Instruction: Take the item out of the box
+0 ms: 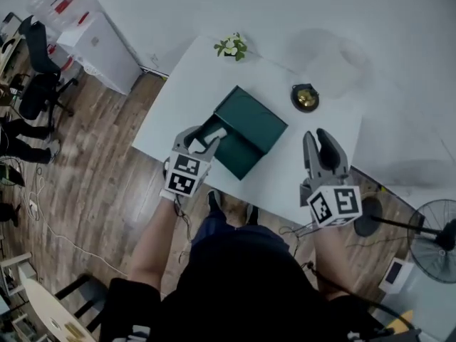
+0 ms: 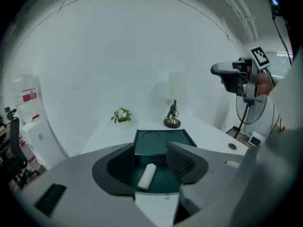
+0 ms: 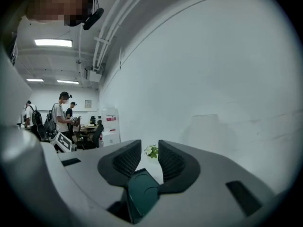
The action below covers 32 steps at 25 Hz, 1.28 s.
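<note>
Because the white roll point(image 2: 147, 175) lies lengthwise in the tray of the green box point(image 2: 163, 142), between the pads of the left tongs point(image 2: 150, 151) but apparently touching neither, the step in hand is judged to be the closing grasp.

Procedure: centre the roll between the pads, lower until the pads flank its middle, then close gently (the roll looks soft and may squash or slip if pinched at one end). Lift straight up to clear the tray wall.

Left tongs: jaws wide apart, holding nothing, poised at the near end of the box. The lid lies open and flat beyond the tray, on the white desk point(image 1: 206, 77).

Right tongs point(image 1: 318, 141): jaws moderately apart and empty, hanging over the near right part of the desk, well apart from the box. Only a corner of the lid shows below them in the right gripper view. They could steady the box if it shifts.

Farther back stand a small dark ornament point(image 1: 305, 97) and, at the far edge, a potted plant point(image 1: 231, 46).
</note>
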Motion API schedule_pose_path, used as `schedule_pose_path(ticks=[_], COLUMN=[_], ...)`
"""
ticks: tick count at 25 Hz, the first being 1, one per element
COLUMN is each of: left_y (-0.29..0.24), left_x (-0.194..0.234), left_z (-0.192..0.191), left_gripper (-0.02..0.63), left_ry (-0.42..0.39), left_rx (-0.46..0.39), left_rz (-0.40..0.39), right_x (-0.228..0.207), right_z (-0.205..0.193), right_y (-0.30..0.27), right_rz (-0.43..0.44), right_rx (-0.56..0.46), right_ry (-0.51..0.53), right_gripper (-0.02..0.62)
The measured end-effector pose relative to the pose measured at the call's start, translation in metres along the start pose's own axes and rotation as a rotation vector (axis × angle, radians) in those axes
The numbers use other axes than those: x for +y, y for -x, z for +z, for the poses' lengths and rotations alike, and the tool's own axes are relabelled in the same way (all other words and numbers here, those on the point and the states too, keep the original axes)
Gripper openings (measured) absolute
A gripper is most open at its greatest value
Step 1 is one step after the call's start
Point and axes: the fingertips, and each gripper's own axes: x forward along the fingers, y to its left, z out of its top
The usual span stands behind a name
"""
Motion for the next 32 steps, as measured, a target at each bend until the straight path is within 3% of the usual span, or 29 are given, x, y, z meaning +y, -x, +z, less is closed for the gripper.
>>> schedule_pose_path(ticks=[10,17,27,32], left_y=[-0.072,-0.108,-0.14,-0.145], left_x=[0.002,-0.002,-0.009,-0.008], left_z=[-0.06,-0.107,-0.137,-0.144], left_gripper=[0.205,0.206,0.206,0.206], left_ry=[-0.237,-0.321,-0.427,-0.473], left_rx=[0.22,0.44,0.681,0.776], left_rz=[-0.17,-0.267,-0.308,-0.274], right_x=[-0.002,-0.021,-0.046,-0.059], right_z=[-0.018,-0.025,-0.039,-0.041], right_y=[-0.005,0.003,0.017,0.027], right_rz=[-0.148,-0.237,-0.3,-0.313], right_rx=[0.025,0.029,0.038,0.032], right_ry=[-0.027,-0.053,-0.083,-0.099], right_gripper=[0.115,0.114,0.11,0.107])
